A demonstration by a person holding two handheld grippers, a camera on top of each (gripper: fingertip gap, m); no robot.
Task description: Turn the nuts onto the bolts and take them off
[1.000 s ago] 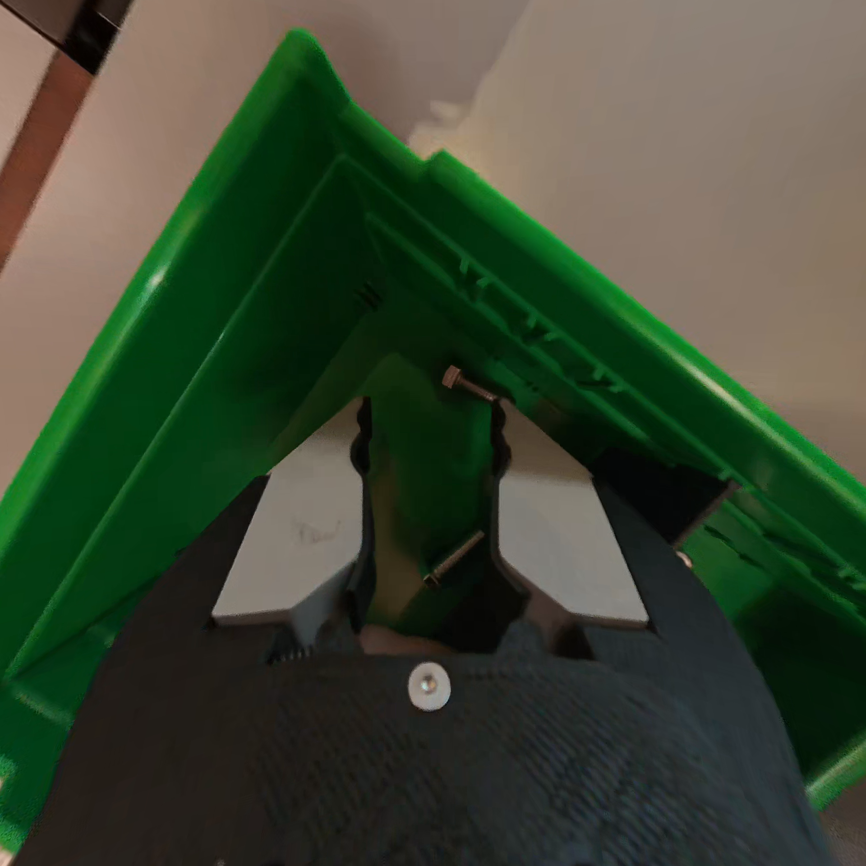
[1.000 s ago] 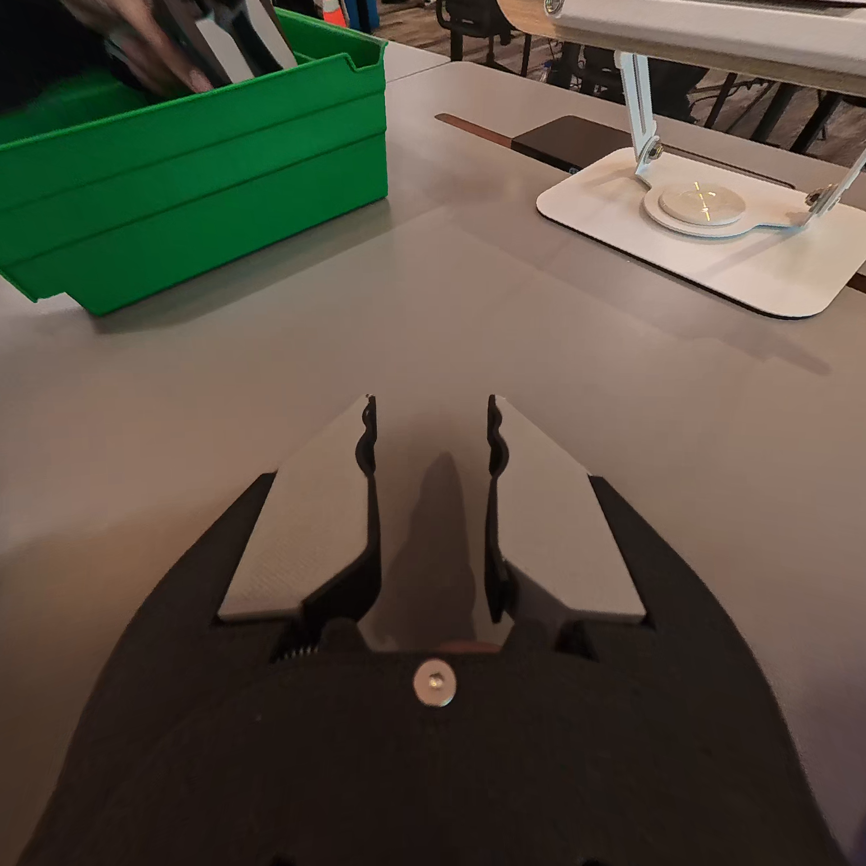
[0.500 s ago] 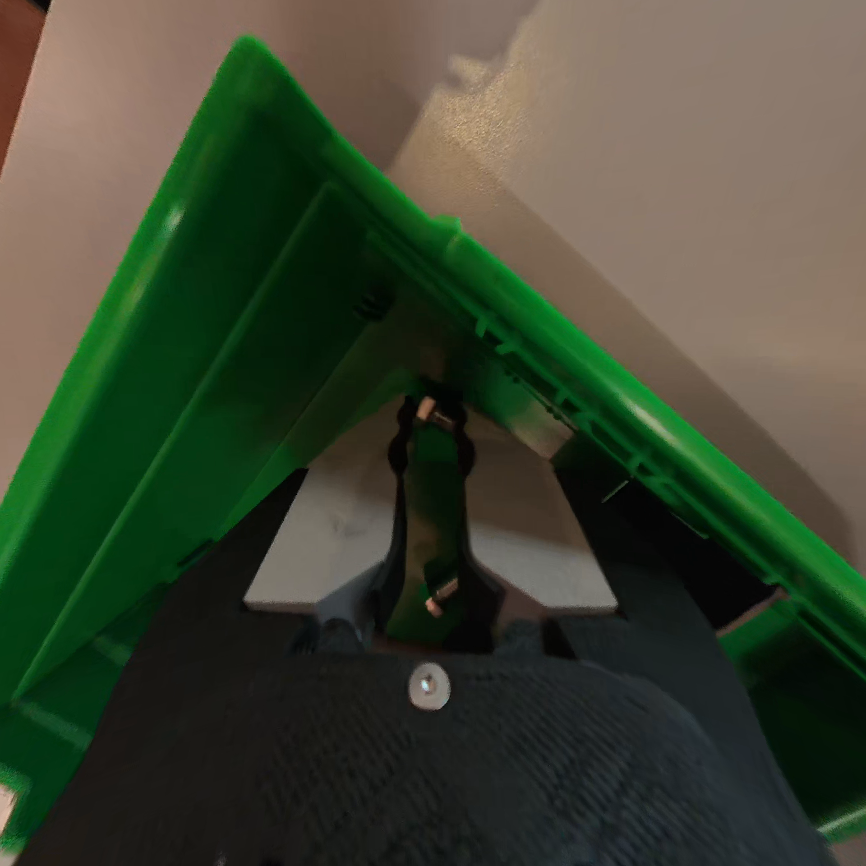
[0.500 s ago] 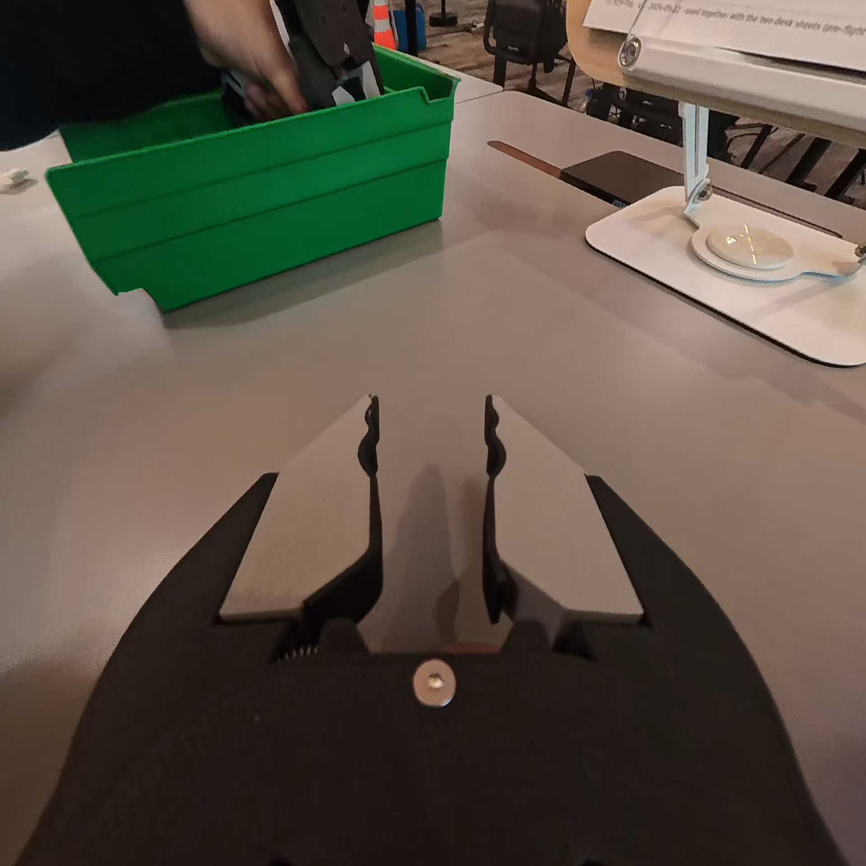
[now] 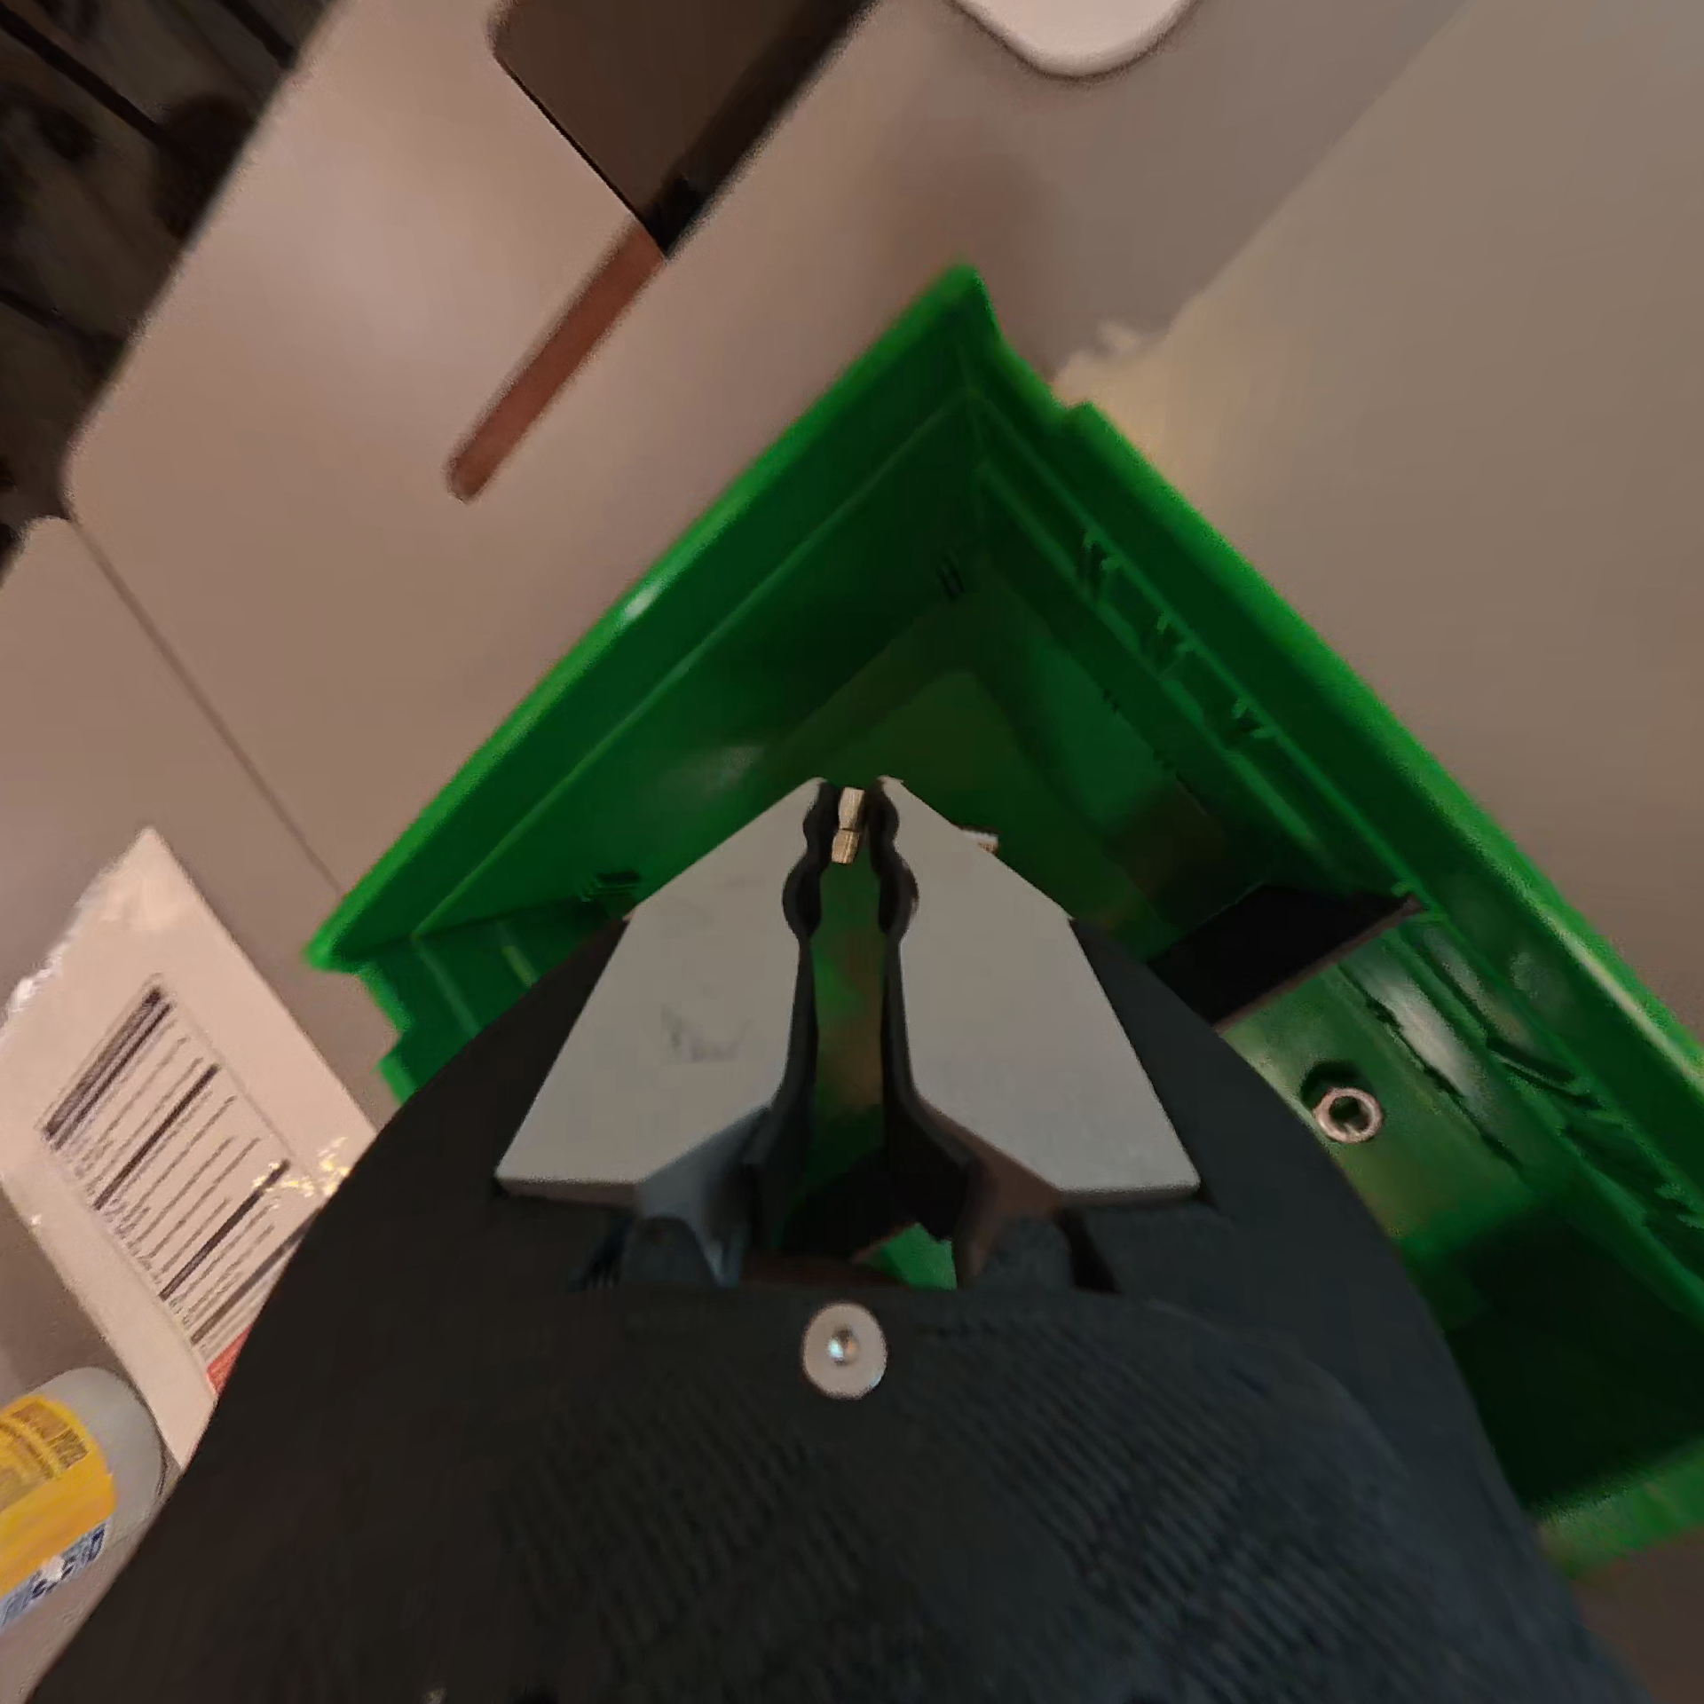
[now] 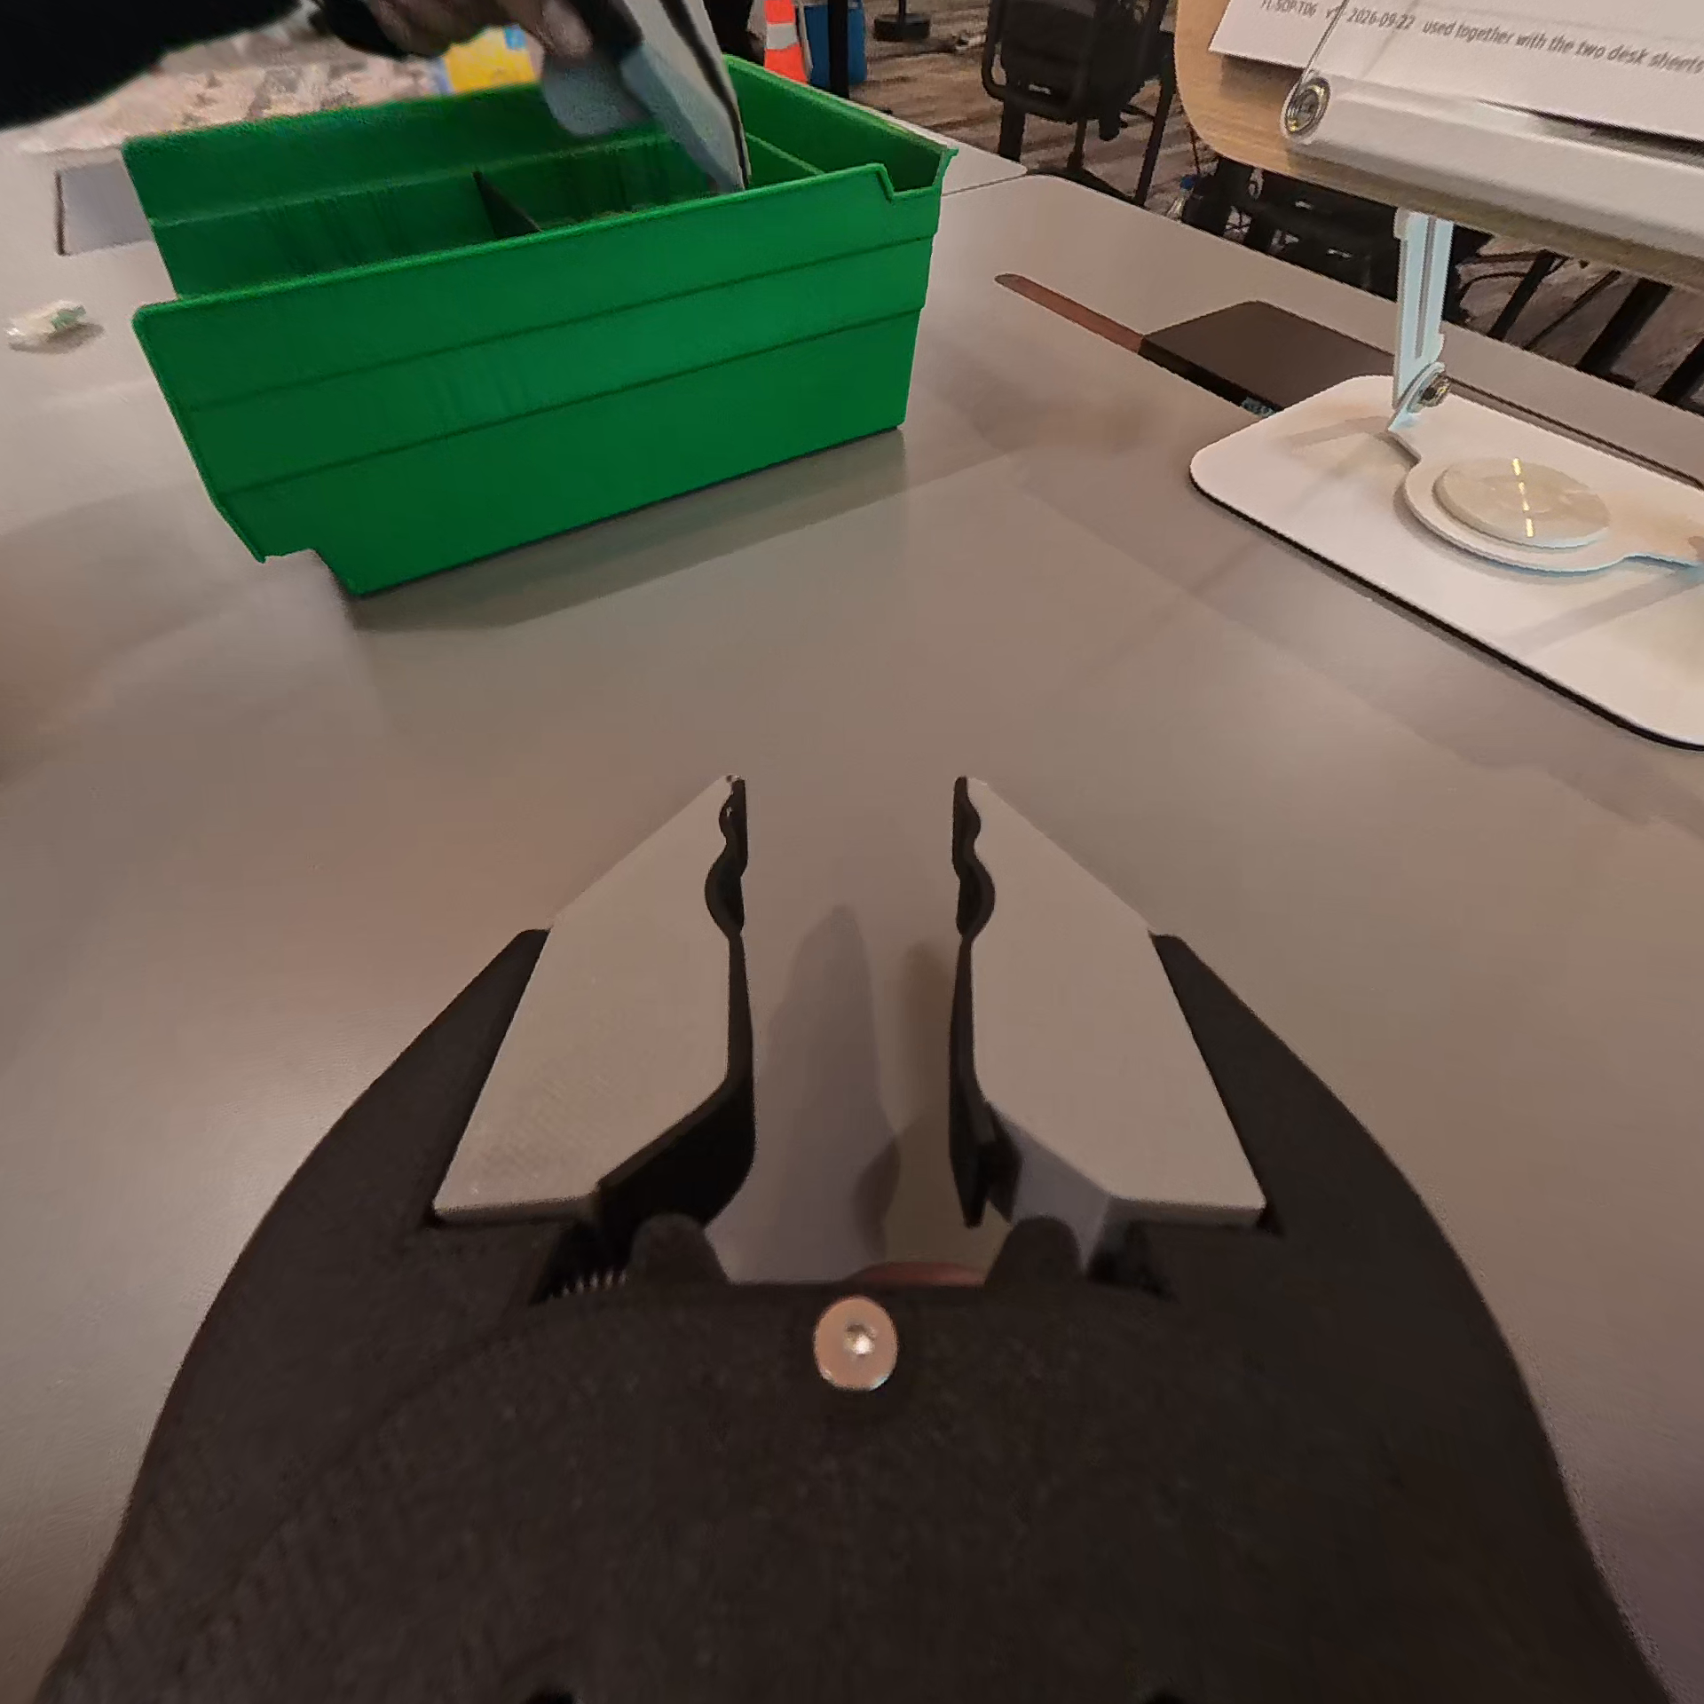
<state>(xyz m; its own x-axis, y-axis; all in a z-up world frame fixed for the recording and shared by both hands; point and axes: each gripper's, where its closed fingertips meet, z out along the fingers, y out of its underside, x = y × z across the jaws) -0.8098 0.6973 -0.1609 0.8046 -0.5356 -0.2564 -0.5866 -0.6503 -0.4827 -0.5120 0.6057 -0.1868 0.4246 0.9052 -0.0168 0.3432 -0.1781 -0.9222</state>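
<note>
Pinching a blurred bolt (image 5: 848, 827), left hand-held gripper (image 5: 850, 816), shank hidden

Grey table (image 6: 645, 701) bears green bin (image 6: 553, 406) (divided), white stand base (image 6: 1438, 544)

A grey table (image 6: 553, 738) fills the foreground, with a dark slot (image 6: 1263, 346) near its far edge. A white stand base (image 6: 1438, 590) sits at the right edge. Beyond, black chairs (image 6: 1060, 65) and an orange cone (image 6: 784, 37) stand on a wood-look floor (image 6: 931, 74).
</note>
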